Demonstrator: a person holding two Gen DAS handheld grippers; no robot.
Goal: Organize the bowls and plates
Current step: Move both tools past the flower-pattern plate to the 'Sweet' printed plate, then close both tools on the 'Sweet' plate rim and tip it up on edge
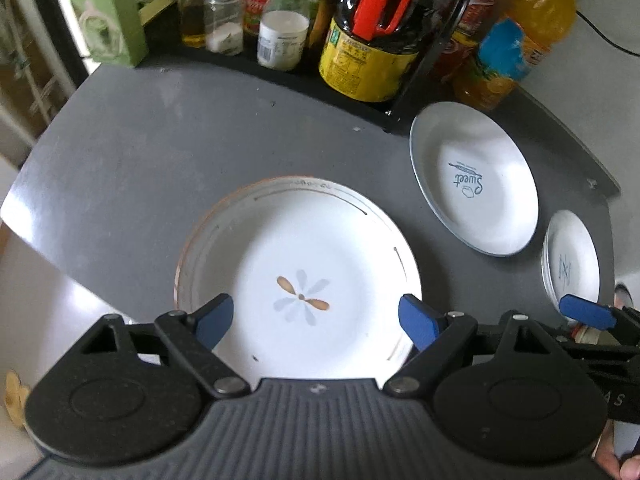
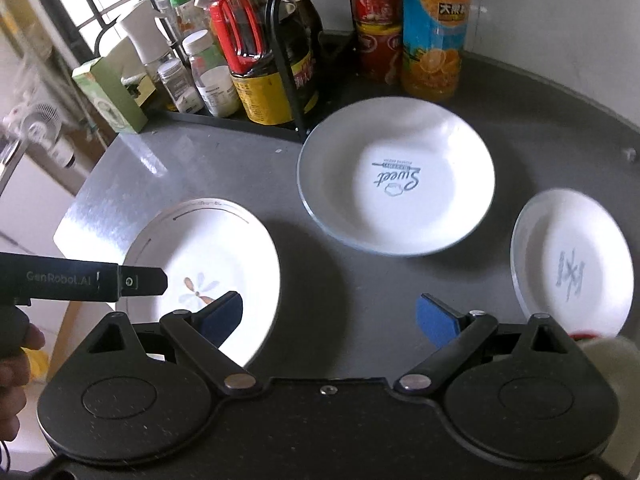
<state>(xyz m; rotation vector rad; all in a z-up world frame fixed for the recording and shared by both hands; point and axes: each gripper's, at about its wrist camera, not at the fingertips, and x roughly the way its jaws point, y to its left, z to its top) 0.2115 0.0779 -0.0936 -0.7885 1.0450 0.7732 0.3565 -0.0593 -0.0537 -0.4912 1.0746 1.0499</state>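
Here the left gripper [image 1: 316,320] hangs with jaws spread wide and empty above the near half of the flower plate [image 1: 298,276], a round, glossy white dish with a thin dark rim line. The right gripper [image 2: 330,320] is likewise wide open, over bare grey bench [image 2: 348,288], matte and smooth. Right of the flower plate lies the deeper lettered plate [image 2: 396,180]; further right again, the small plate [image 2: 572,256]. Behind the flower plate stand bottles [image 1: 370,40].

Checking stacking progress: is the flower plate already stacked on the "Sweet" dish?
No, the flower plate lies alone on the table, apart from the "Sweet" dish.
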